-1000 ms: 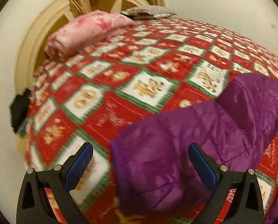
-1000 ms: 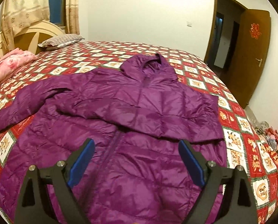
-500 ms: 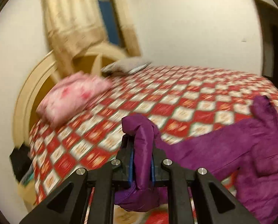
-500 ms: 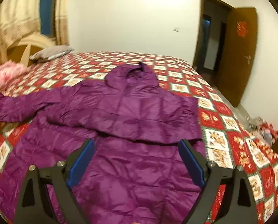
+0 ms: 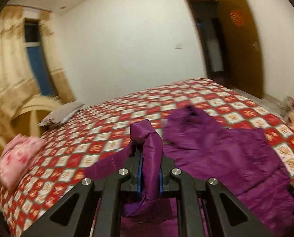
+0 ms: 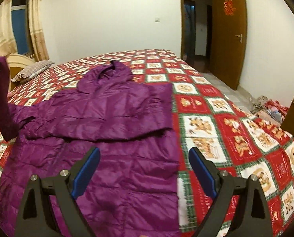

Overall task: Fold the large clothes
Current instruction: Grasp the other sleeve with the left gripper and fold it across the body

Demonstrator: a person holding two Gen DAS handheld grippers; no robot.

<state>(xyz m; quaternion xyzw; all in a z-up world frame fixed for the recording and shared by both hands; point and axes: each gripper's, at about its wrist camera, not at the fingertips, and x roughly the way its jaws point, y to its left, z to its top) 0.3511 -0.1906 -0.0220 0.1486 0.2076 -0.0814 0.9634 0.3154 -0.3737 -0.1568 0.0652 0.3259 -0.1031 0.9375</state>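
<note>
While left gripper [image 5: 149, 175] pinches the raised sleeve [image 5: 150, 158] | lay it flat across jacket [image 6: 115, 118] chest, away from bed [image 6: 235, 130] edge | right gripper [image 6: 145, 169] spread, empty

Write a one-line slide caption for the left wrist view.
Left gripper clamps the purple jacket's sleeve above the checked bedspread.

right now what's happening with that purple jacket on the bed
A person is folding the jacket, which lies spread on the bed. The left tool is shut on one sleeve and holds it up off the quilt, beside the jacket body. The other sleeve is already folded across the chest. The right tool is open and empty above the jacket's lower part.
</note>
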